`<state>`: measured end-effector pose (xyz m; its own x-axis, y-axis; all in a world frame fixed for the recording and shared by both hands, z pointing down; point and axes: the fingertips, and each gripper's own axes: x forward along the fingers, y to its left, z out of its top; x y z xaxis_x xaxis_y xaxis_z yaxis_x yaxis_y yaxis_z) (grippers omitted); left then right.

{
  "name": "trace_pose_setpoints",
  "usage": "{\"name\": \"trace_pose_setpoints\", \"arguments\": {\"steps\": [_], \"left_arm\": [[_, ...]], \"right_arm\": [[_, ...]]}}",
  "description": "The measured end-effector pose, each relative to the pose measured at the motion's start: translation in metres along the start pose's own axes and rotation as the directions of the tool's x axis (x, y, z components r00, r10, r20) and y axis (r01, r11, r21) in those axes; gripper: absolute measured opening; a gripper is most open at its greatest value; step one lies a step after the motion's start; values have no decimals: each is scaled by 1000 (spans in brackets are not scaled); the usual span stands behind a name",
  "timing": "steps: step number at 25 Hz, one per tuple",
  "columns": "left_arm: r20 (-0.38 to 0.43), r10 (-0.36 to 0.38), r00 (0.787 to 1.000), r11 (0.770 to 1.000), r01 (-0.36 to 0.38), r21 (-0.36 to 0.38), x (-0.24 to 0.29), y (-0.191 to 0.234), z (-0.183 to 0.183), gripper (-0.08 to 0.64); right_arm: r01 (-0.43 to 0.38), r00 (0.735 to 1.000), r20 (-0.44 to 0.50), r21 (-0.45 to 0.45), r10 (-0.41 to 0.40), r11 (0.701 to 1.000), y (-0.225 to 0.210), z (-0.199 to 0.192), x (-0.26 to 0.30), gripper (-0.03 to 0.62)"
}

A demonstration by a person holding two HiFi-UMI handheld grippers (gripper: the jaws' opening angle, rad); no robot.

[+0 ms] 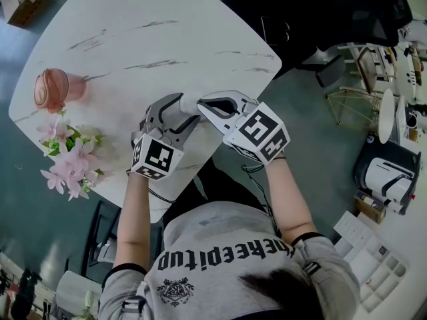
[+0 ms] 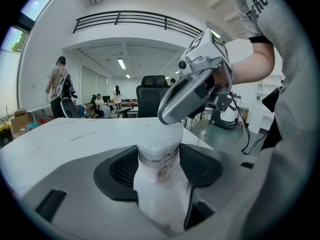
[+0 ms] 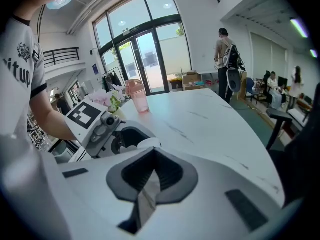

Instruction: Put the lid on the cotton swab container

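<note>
The white cotton swab container (image 1: 189,103) (image 2: 159,165) stands upright between the pads of my left gripper (image 1: 180,107) (image 2: 159,171), which is shut on its body just over the marble table's (image 1: 153,39) front edge. My right gripper (image 1: 204,105) (image 2: 169,115) meets it from the right, its tips right at the container's top. In the right gripper view my right gripper (image 3: 149,184) is shut on a thin translucent piece, the lid (image 3: 147,196), seen edge-on. Just beyond its tips are the container's white top (image 3: 148,143) and my left gripper (image 3: 127,136).
A pink cup (image 1: 53,89) (image 3: 137,96) and pink flowers (image 1: 70,155) stand at the table's left end. A black office chair (image 1: 320,12) sits past the far right corner. The table's edge runs directly under both grippers. People stand and sit in the background.
</note>
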<state>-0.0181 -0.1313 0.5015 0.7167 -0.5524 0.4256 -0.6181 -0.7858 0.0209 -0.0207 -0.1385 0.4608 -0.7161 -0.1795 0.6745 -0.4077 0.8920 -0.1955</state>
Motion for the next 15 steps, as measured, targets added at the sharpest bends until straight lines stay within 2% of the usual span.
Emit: {"name": "trace_pose_setpoints", "arguments": {"steps": [7,15], "left_arm": [[-5,0,1000,1000,0,3,1,0,0,268],[-7,24,1000,1000,-24,13,-3,2,0,267]], "right_arm": [[21,1000,-14,13,-21,1000,0,0,2,11],[24,993,114,94,-35,995,-2,2,-1,11]]}}
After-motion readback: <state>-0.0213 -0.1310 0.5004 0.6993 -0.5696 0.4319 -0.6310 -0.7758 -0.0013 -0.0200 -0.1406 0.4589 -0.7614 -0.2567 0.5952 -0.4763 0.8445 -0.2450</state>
